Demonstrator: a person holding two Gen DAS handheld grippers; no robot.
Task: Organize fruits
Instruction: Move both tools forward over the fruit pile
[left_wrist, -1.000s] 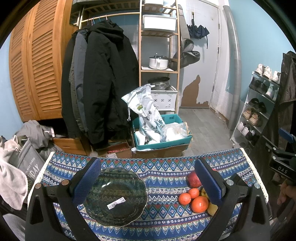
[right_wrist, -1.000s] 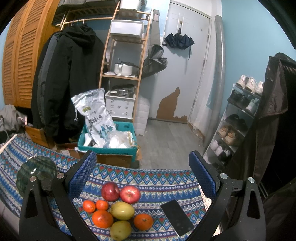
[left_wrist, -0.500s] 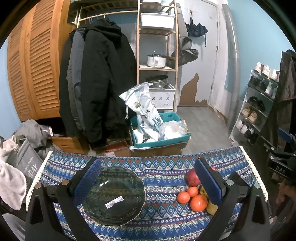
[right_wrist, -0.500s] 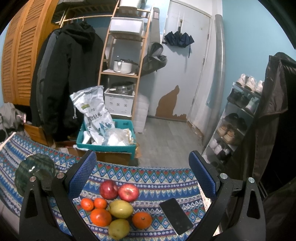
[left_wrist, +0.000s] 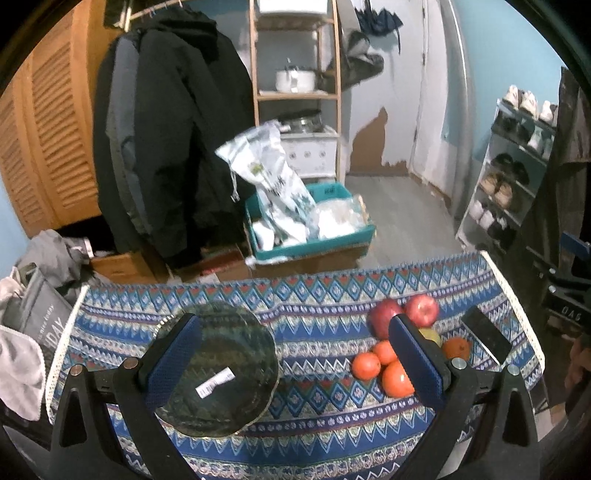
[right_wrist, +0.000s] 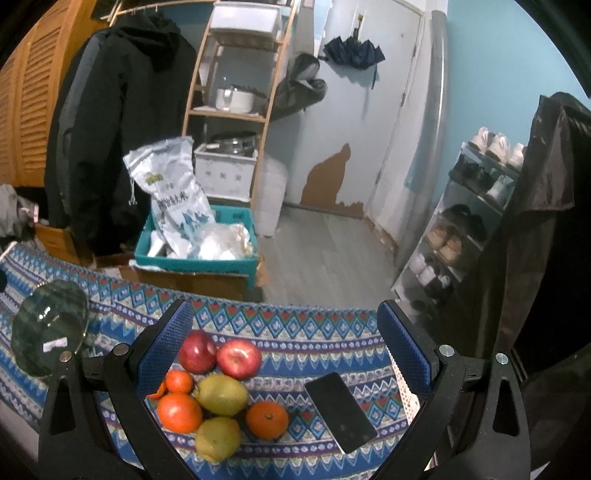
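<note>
A dark green glass plate with a white sticker lies on the left of the patterned tablecloth. Fruit is clustered on the right: two red apples, several oranges, and two yellow-green pears. My left gripper is open above the cloth, its left pad over the plate, its right pad hiding part of the fruit. Above the fruit pile hovers my right gripper, open and holding nothing.
A black phone lies right of the fruit near the cloth's edge. Beyond the table stand a teal crate with bags, hanging dark coats, a wooden shelf and a shoe rack.
Both views have tilted down and shifted slightly; the plate and fruit now sit higher in the left wrist view, with more fruit and the phone showing. Nothing on the table has moved.
</note>
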